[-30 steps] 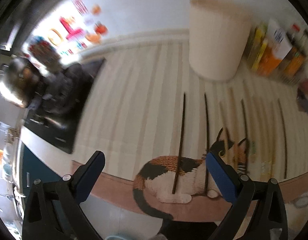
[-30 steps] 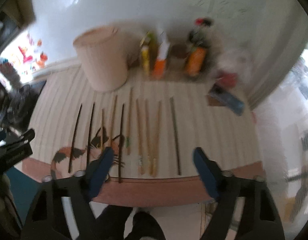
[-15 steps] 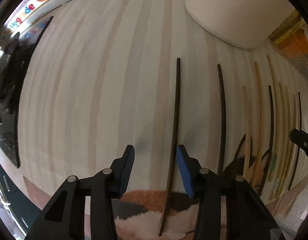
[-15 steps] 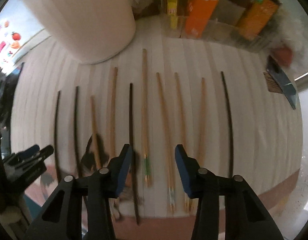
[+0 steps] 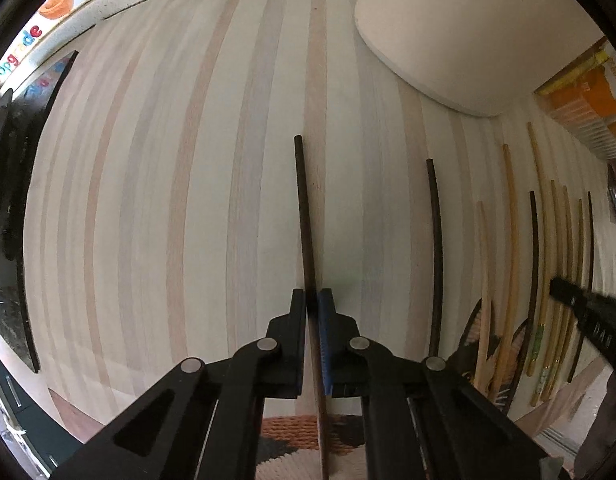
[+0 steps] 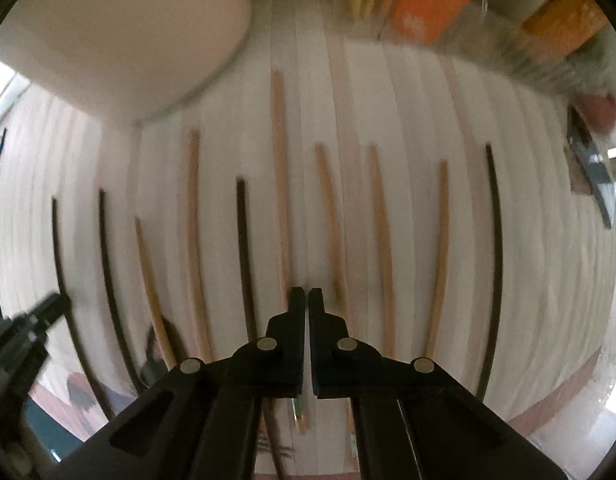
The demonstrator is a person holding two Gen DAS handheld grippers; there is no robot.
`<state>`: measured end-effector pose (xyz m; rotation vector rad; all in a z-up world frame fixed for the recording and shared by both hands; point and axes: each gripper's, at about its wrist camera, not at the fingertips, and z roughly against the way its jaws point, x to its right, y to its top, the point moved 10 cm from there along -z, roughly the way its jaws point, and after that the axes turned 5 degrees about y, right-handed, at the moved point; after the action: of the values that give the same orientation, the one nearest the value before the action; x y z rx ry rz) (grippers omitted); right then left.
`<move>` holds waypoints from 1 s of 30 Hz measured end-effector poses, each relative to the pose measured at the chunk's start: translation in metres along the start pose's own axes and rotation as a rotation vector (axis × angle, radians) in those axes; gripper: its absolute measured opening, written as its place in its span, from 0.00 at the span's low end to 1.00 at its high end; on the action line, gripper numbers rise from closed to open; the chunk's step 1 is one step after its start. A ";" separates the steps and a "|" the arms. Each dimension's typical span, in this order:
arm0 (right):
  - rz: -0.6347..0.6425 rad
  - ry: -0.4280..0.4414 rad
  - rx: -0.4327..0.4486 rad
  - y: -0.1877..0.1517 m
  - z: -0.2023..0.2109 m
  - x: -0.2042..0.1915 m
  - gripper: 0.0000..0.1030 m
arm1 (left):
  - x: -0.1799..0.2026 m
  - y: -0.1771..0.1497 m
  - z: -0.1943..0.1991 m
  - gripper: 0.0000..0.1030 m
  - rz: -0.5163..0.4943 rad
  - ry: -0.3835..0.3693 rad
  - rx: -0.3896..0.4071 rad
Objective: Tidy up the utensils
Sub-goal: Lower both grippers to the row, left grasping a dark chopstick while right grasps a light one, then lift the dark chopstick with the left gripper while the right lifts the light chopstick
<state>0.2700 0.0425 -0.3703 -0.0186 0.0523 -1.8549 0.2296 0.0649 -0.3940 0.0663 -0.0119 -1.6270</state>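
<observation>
Ten chopsticks are lying side by side on the striped mat [image 5: 147, 200]: four dark ones and six of pale wood [image 6: 193, 220], all slim, round and tapering. In the right wrist view the dark ones are sitting two at the 9 o'clock side, one left of centre, and one [image 6: 492, 240] alone towards 3 o'clock. The mat is looking like woven fabric with cream and tan bands. One smooth cream cylindrical container [image 5: 468, 40] is standing at 1 o'clock in the left wrist view. Orange packets [image 6: 428, 8], blurred, are lining the 12 to 1 o'clock edge of the right wrist view.

The left gripper [image 5: 312, 294] is pinching the outermost dark chopstick [image 5: 303, 216] between its blue pads, with the stick running towards 12 o'clock and still flat on the mat. The right gripper [image 6: 308, 294] is holding its jaws pressed together over the wooden sticks in the middle of the row, with nothing showing between the tips.

A second ago both pairs of jaws were standing spread wide, higher above the mat; now both are sitting low and closed.
</observation>
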 end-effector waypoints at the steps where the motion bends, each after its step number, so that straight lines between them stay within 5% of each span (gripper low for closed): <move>1: 0.002 -0.010 0.009 -0.002 -0.002 0.000 0.00 | -0.004 0.006 0.000 0.04 -0.004 -0.003 -0.001; 6: -0.074 0.074 -0.017 -0.012 -0.014 0.002 0.02 | -0.022 0.039 0.001 0.06 0.011 -0.068 -0.035; 10: -0.111 0.142 0.028 -0.001 -0.006 -0.007 0.19 | -0.039 0.053 0.001 0.08 0.012 -0.114 -0.052; 14: -0.121 0.155 0.030 0.010 -0.015 -0.013 0.20 | -0.052 0.055 0.003 0.09 0.013 -0.146 -0.059; 25: -0.116 0.017 -0.042 0.003 -0.021 -0.034 0.07 | -0.097 0.049 0.004 0.10 0.053 -0.232 -0.159; 30: -0.120 0.008 -0.090 -0.032 -0.025 -0.036 0.07 | -0.110 0.055 0.013 0.10 0.024 -0.169 -0.114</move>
<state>0.2482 0.0872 -0.3936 -0.0781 0.1424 -1.9711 0.2899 0.1713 -0.3740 -0.1587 -0.0495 -1.6027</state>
